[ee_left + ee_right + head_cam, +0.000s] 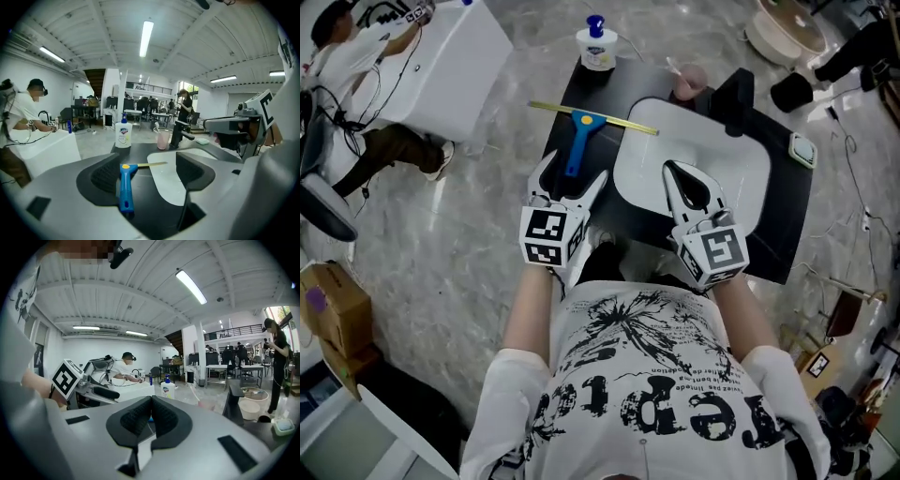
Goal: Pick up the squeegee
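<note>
- Blue handle, thin yellow blade: squeegee (pixel 577 142) flat on the black tabletop (pixel 783 239), upper centre of the head view, blade crosswise at the top, handle pointing down the frame.
- Left gripper (pixel 574 173) just below it, left of centre, jaws spread wide, with the near end of the handle inside the gap and nothing clamped.
- Same from the left gripper view: squeegee (pixel 124 187) lengthwise in the open mouth, low in the frame, much nearer the left-hand pad than the right-hand one (whether it touches that pad, not clear).
- Right gripper (pixel 672 170) right of centre, above the white basin (pixel 741 178), jaws pressed tip to tip with nothing between them.
- Matching sight in the right gripper view: dark pads (pixel 140 416) meeting along a seam in the middle of the frame.
- White soap bottle (pixel 597 45) with a blue pump at the top edge of the tabletop, above the yellow blade.
- Pink cup (pixel 689 82) to the right of the bottle, black faucet (pixel 733 94) just beside the cup at the upper rim of the basin.
- Person (pixel 356 66) in a white shirt at the upper left corner, leaning over a white table (pixel 459 66), well apart from the black tabletop.
</note>
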Motion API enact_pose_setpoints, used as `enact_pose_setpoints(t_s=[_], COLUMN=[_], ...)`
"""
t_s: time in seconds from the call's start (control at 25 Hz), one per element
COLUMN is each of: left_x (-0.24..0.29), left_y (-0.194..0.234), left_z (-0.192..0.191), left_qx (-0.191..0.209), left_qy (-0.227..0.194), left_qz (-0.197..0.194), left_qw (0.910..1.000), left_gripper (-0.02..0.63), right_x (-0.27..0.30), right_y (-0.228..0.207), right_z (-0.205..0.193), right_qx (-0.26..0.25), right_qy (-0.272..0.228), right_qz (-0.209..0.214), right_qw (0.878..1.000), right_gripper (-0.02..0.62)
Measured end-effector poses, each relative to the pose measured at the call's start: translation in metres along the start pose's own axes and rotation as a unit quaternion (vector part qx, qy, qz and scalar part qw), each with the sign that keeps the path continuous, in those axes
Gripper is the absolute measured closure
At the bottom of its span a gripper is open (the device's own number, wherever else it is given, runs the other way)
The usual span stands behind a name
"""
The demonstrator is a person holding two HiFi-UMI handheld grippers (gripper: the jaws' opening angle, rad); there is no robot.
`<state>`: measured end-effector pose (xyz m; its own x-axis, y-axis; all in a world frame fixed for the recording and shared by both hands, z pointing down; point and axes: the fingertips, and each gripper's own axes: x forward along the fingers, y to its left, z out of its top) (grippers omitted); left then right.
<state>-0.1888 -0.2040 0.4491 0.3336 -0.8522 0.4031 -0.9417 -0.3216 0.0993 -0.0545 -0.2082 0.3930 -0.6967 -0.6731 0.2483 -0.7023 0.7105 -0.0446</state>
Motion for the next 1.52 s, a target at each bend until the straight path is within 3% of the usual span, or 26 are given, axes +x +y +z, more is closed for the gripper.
enact_pose_setpoints(t_s=[0.36, 0.8, 0.84, 0.96, 1.12, 1.52], left_x=[0.095, 0.152, 0.154, 0.157, 0.156, 0.145], left_y=[0.056, 0.08, 0.082, 0.094, 0.102, 0.087], left_z=[-0.069, -0.114, -0.116, -0.122, -0.119, -0.106], left_qx=[-0.014, -0.033, -0.029, -0.017, -0.011, -0.036], left_qy=[0.125, 0.228, 0.232, 0.235, 0.231, 0.217], left_qz=[-0.032, -0.025, -0.013, 0.028, 0.047, 0.044], left_qw=[0.9915, 0.9727, 0.9721, 0.9714, 0.9717, 0.9745], left_gripper=[0.245, 0.246, 0.258, 0.374, 0.464, 0.466], right_x=[0.064, 0.097, 0.097, 0.095, 0.087, 0.068], right_y=[-0.038, -0.069, -0.071, -0.076, -0.08, -0.081], right_z=[-0.044, -0.083, -0.083, -0.086, -0.09, -0.085], right_qx=[0.038, 0.07, 0.07, 0.073, 0.075, 0.075], right_qy=[0.047, 0.084, 0.085, 0.085, 0.088, 0.084], right_qz=[-0.072, -0.114, -0.117, -0.126, -0.136, -0.146], right_qw=[0.996, 0.987, 0.987, 0.986, 0.984, 0.983], right_gripper=[0.58, 0.58, 0.58, 0.58, 0.58, 0.58])
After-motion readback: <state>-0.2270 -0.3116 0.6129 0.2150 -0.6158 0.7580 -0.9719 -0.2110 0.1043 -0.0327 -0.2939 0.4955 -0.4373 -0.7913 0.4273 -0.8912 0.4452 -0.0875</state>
